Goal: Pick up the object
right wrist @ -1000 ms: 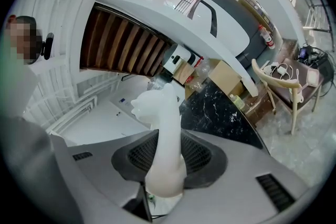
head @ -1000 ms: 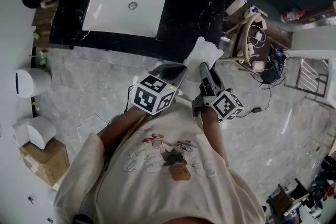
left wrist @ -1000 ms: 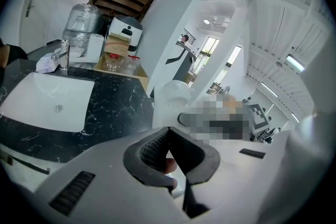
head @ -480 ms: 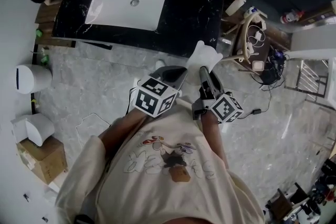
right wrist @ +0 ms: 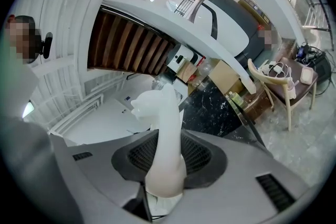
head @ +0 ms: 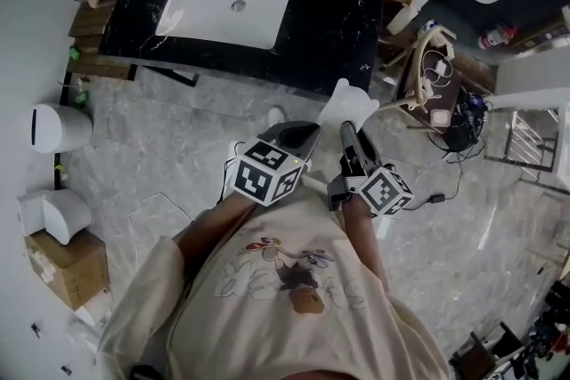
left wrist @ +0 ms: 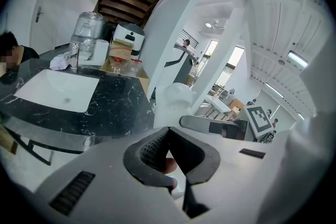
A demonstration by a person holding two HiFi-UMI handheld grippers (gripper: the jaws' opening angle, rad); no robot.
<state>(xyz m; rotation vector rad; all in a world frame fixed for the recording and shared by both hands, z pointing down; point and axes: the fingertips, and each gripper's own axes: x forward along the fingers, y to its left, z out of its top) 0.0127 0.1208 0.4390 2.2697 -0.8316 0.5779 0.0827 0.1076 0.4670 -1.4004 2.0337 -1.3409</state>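
- The grey marble floor point(head: 178, 147) lies open under you, with a wooden chair point(head: 426, 67) strung with cables off to your right. Give that side room as you carry.
- The black marble counter point(head: 343, 22) stands ahead of both grippers, well apart from them. It looks like the nearest flat place if you need one.
- The white sink point(head: 227, 4) is set into its left half. Steer your load to bare stone rather than over the basin.
- Your left gripper point(left wrist: 170, 157) has its jaws pressed together with no object in them. Hold it just beside the right, out of the way.
- Your right gripper point(right wrist: 165, 165) is clamped on the white object point(right wrist: 164, 128), pads on its lower stem.
- That white object point(head: 349, 102) is lifted clear, its neck and head jutting past the jaws toward the counter. It looks top-heavy, so carry it level, turn your wrist slowly, and don't ease the squeeze.
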